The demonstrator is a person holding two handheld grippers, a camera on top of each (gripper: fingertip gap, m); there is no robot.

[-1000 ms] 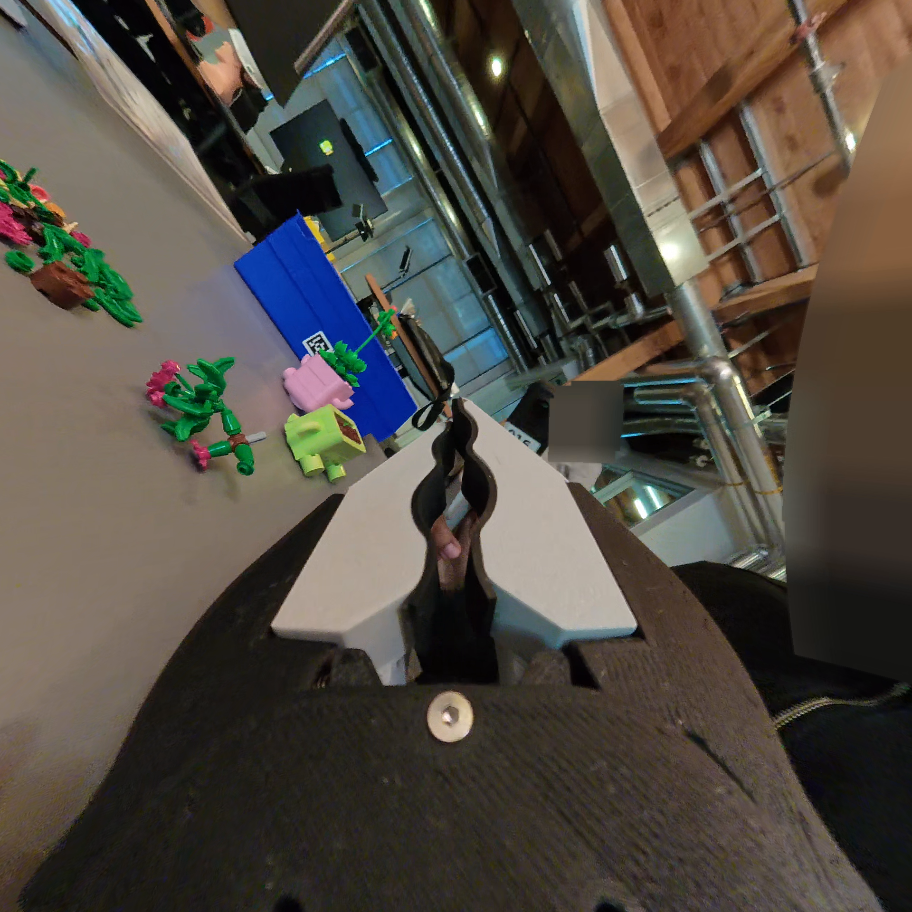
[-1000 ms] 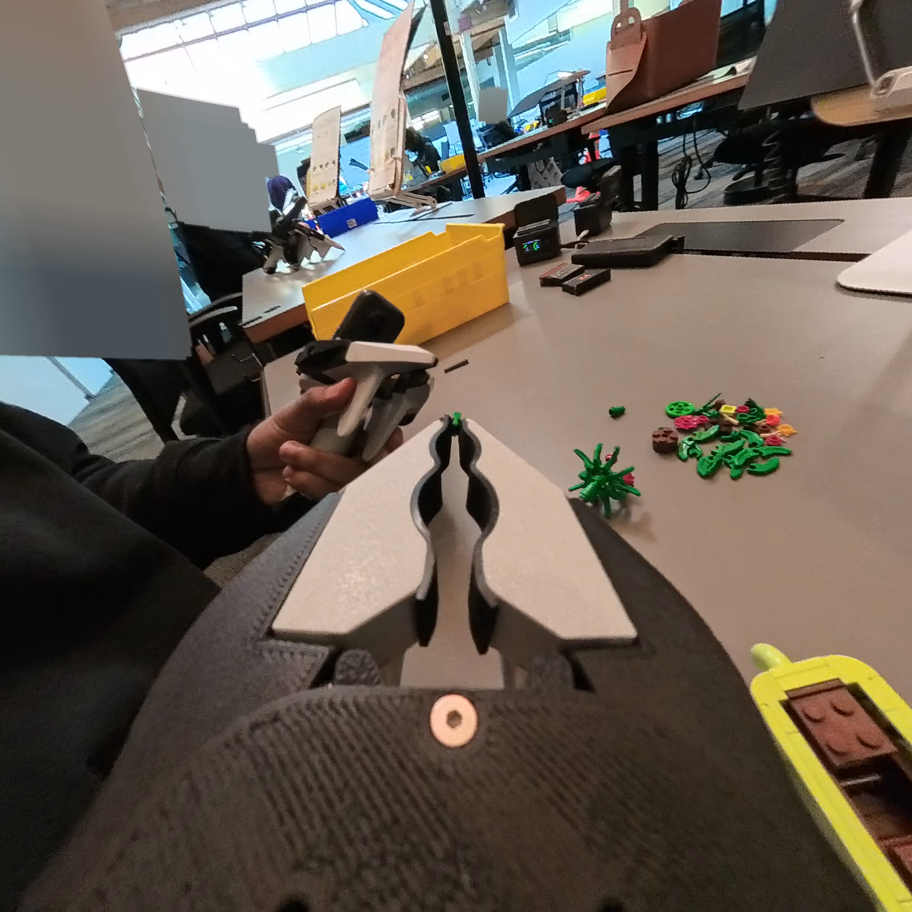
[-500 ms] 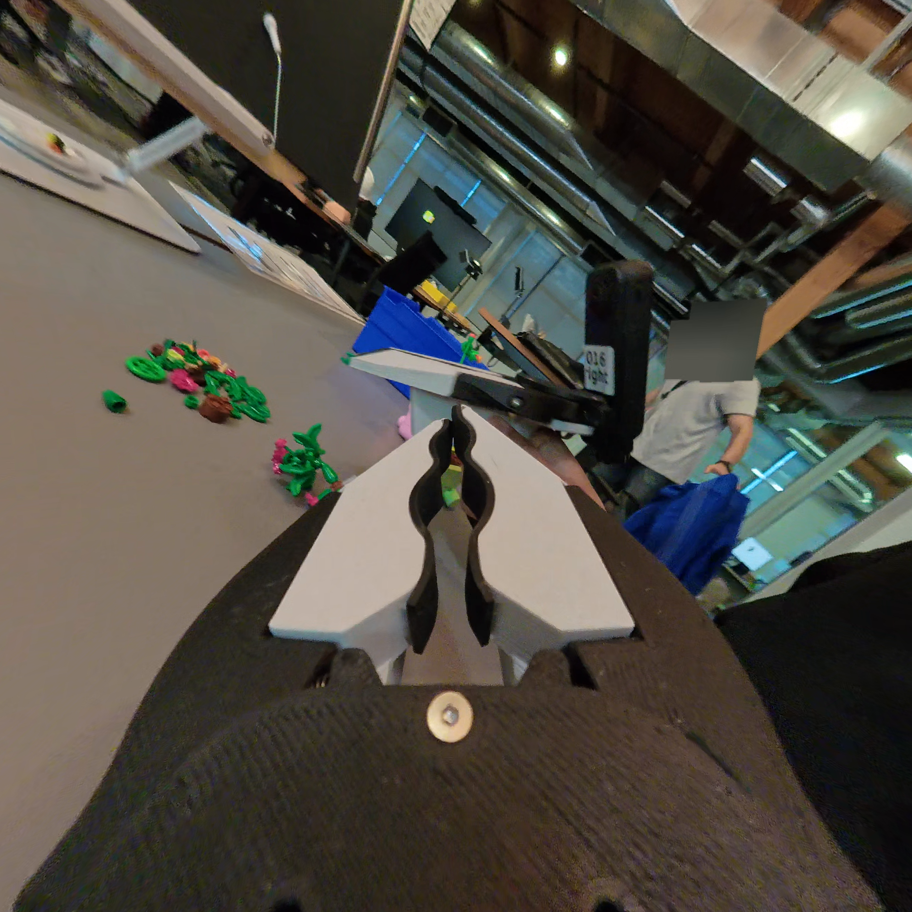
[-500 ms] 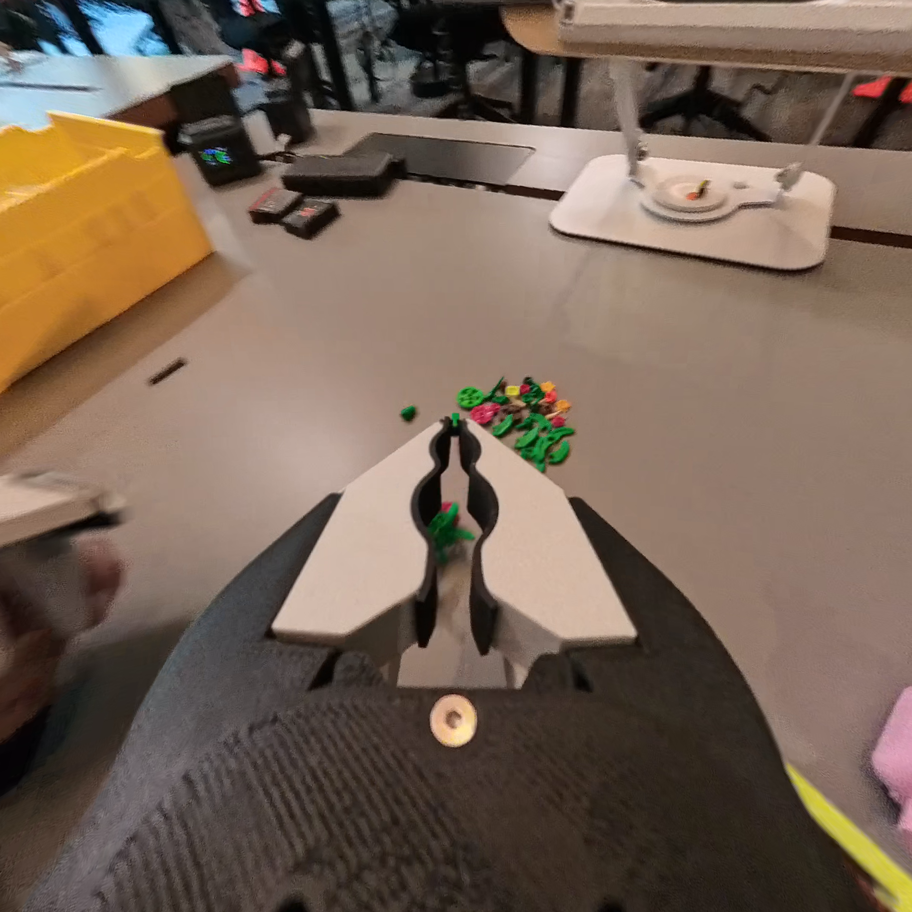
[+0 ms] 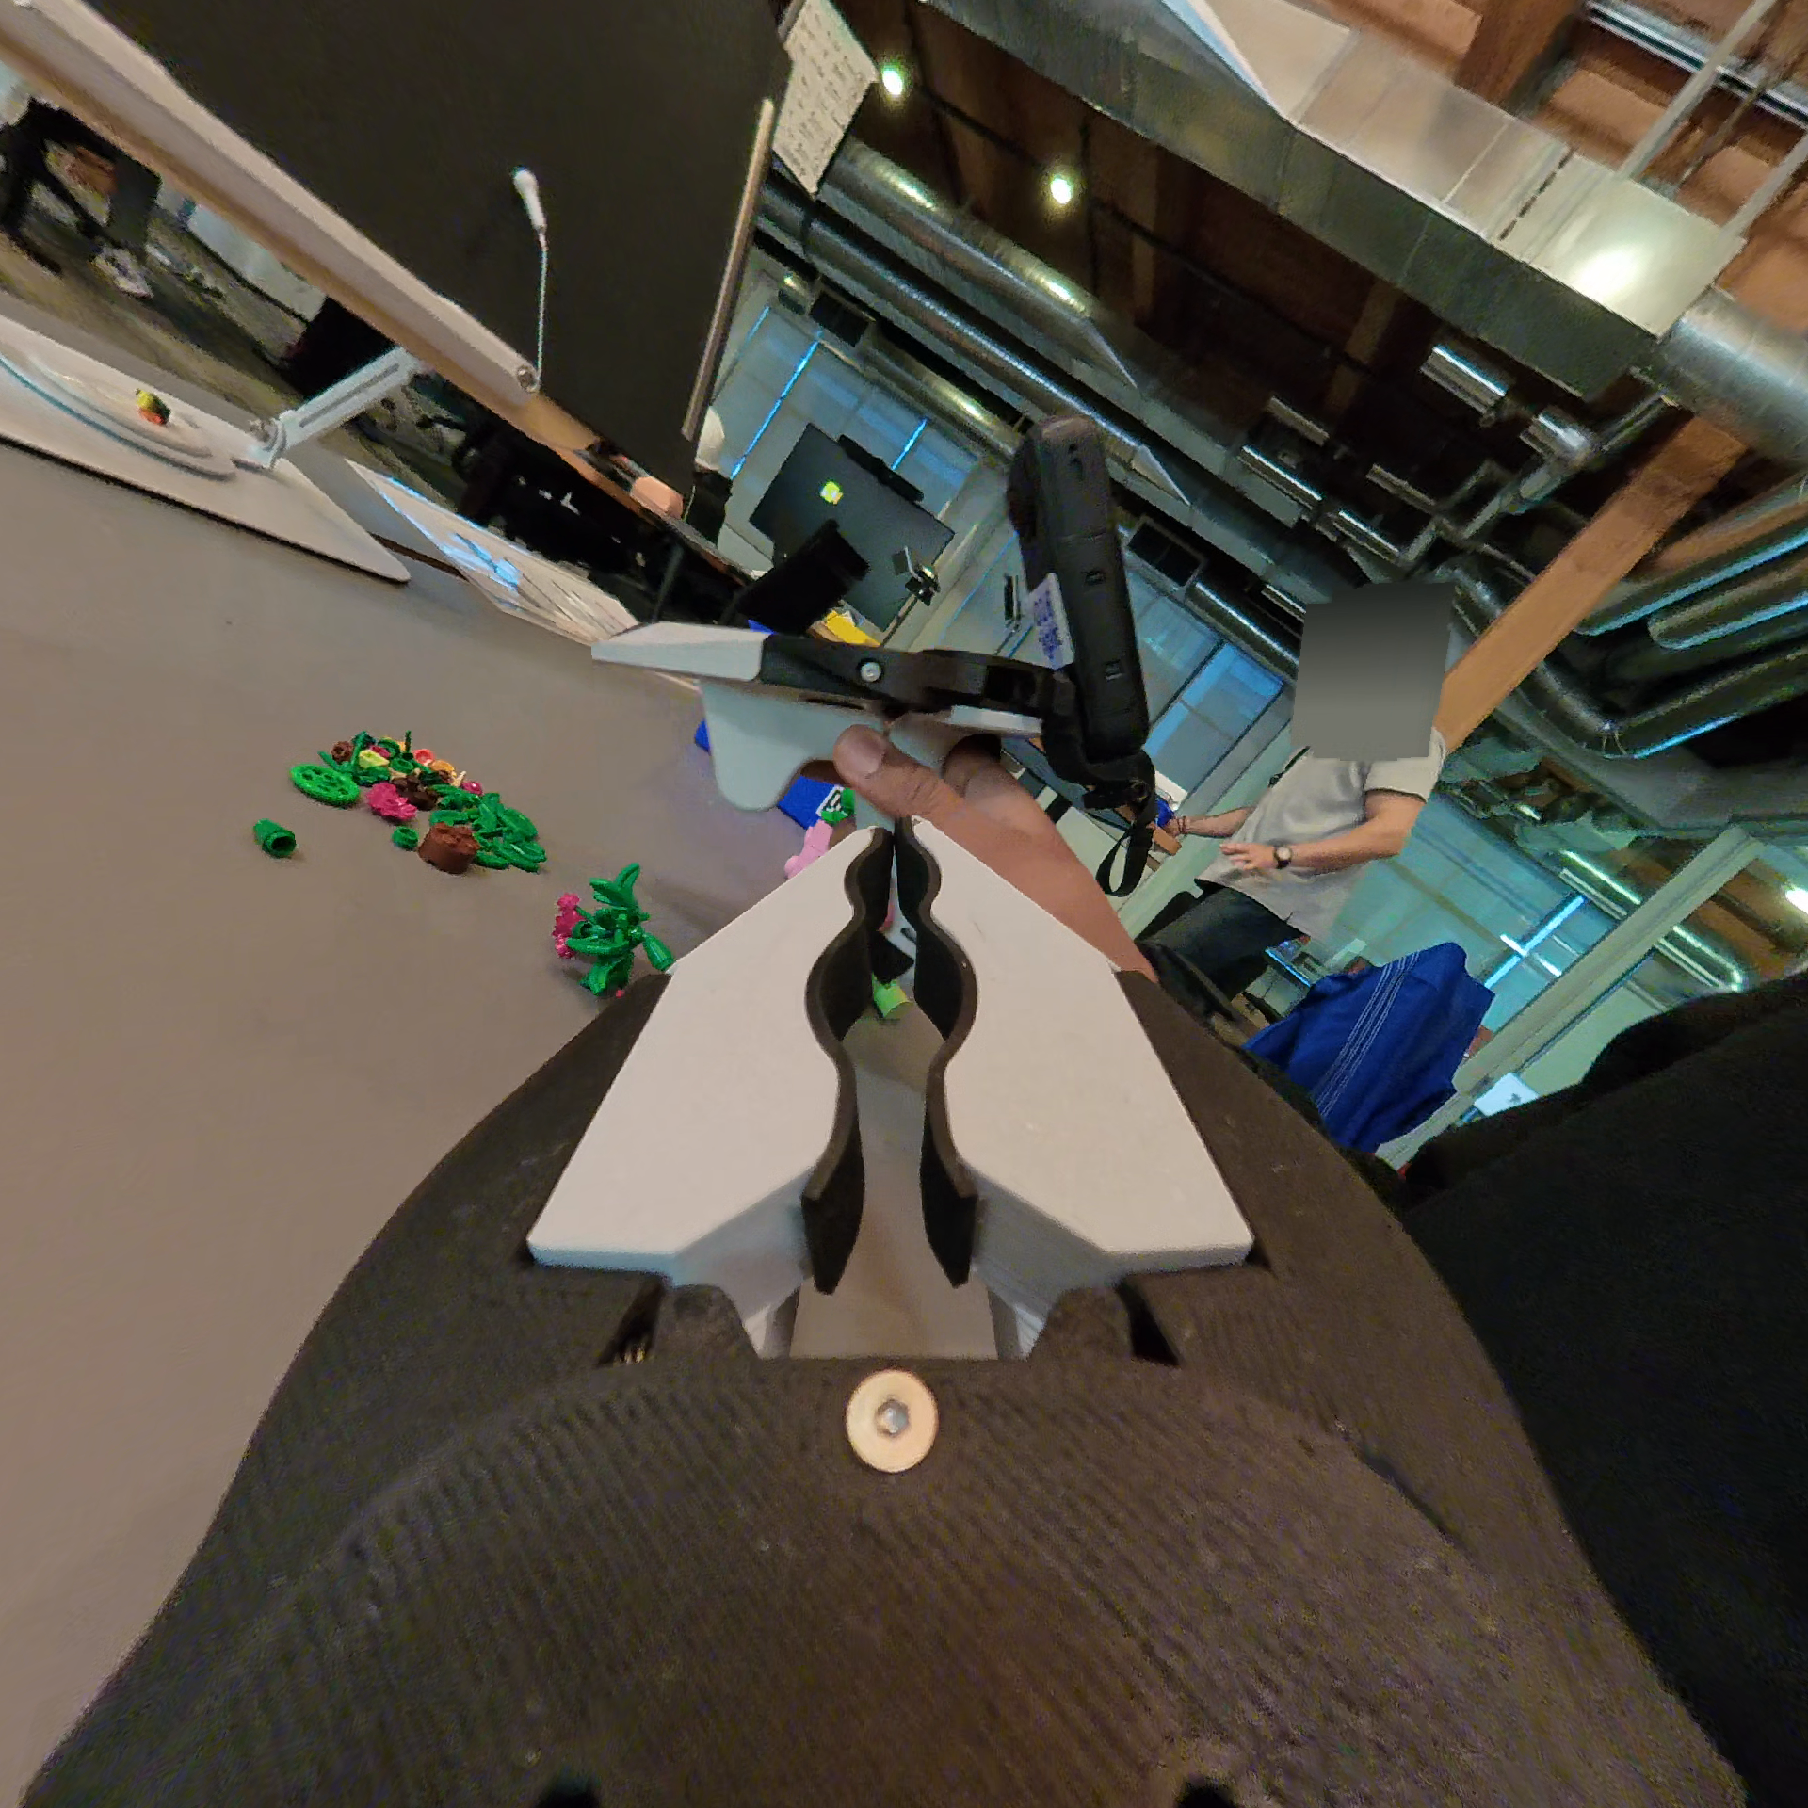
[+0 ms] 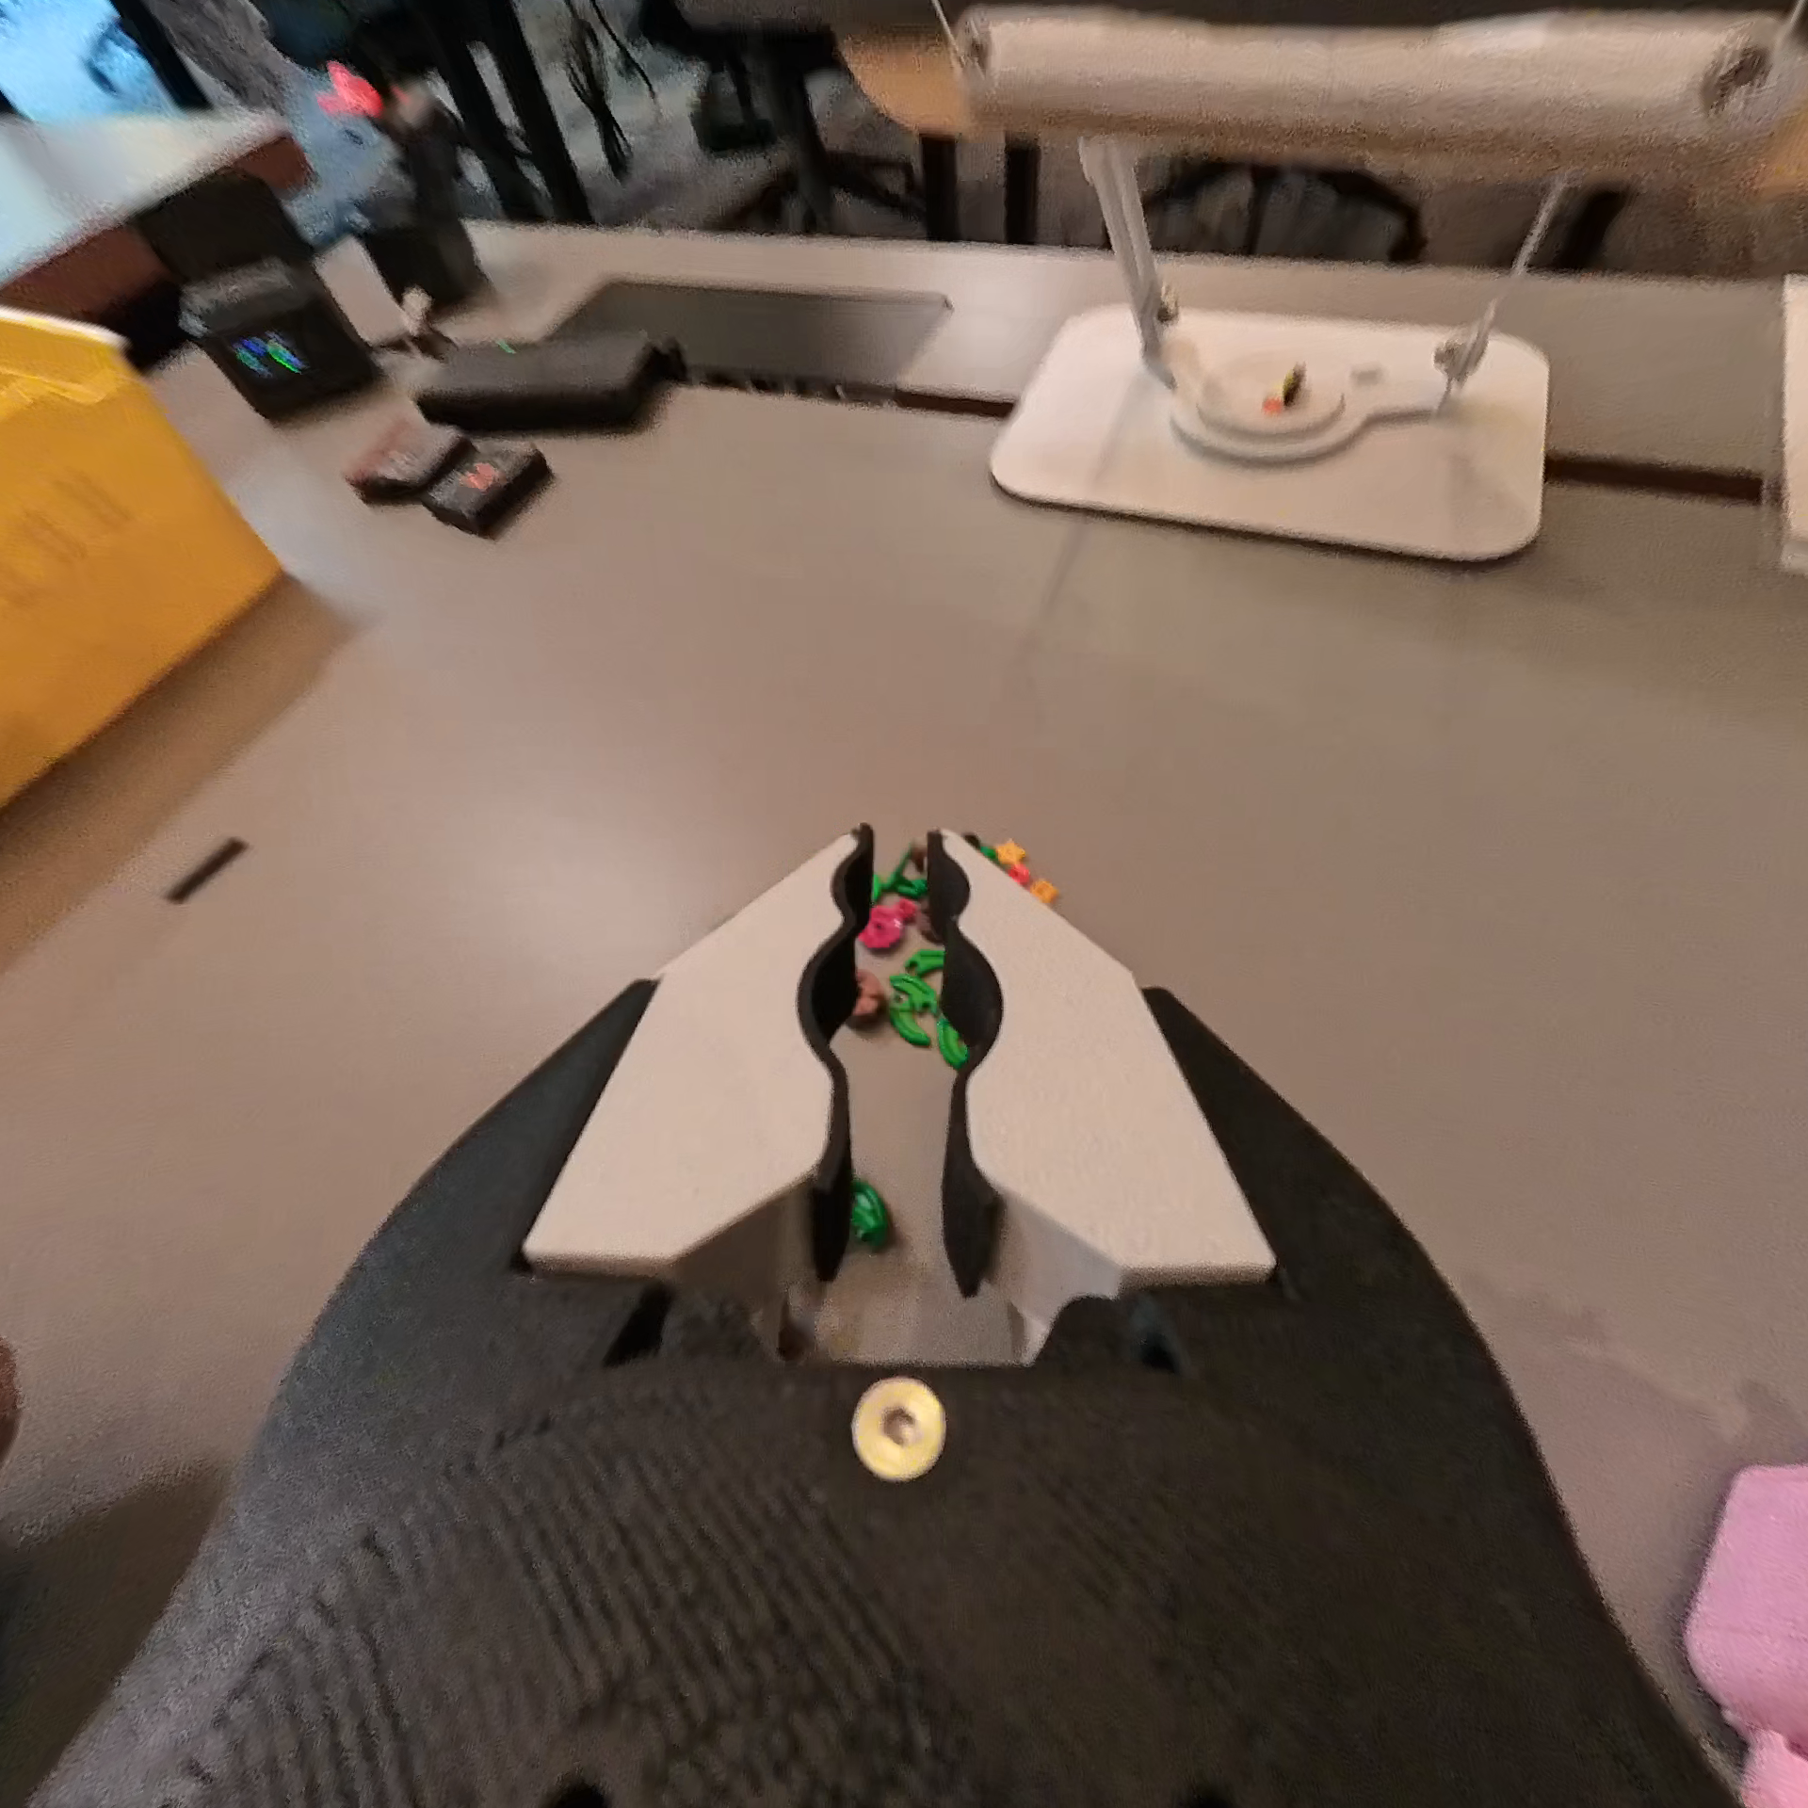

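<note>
Big workshop or lab: long grey tables (image 6: 1223,744), shiny air pipes (image 5: 978,293) on wooden roof (very high up), yellow bin (image 6: 88,548), screens (image 5: 851,519).

My left wrist view is sharp and evenly lit. Light comes from round ceiling lamps (image 5: 1060,188) overhead and from bluish windows (image 5: 1203,685) far back; a silver duct (image 5: 1604,264) carries a bright glare patch. The grey worktop (image 5: 196,1027) shows only soft, faint shadows under the small plastic pieces (image 5: 421,797). Wide-angle bending curves the straight lines near the edges in both views. My right wrist view is dimmer, warmer and smeared by motion blur: the yellow bin (image 6: 88,548), the white stand (image 6: 1272,430) and the dark background all look soft and grainy.
</note>
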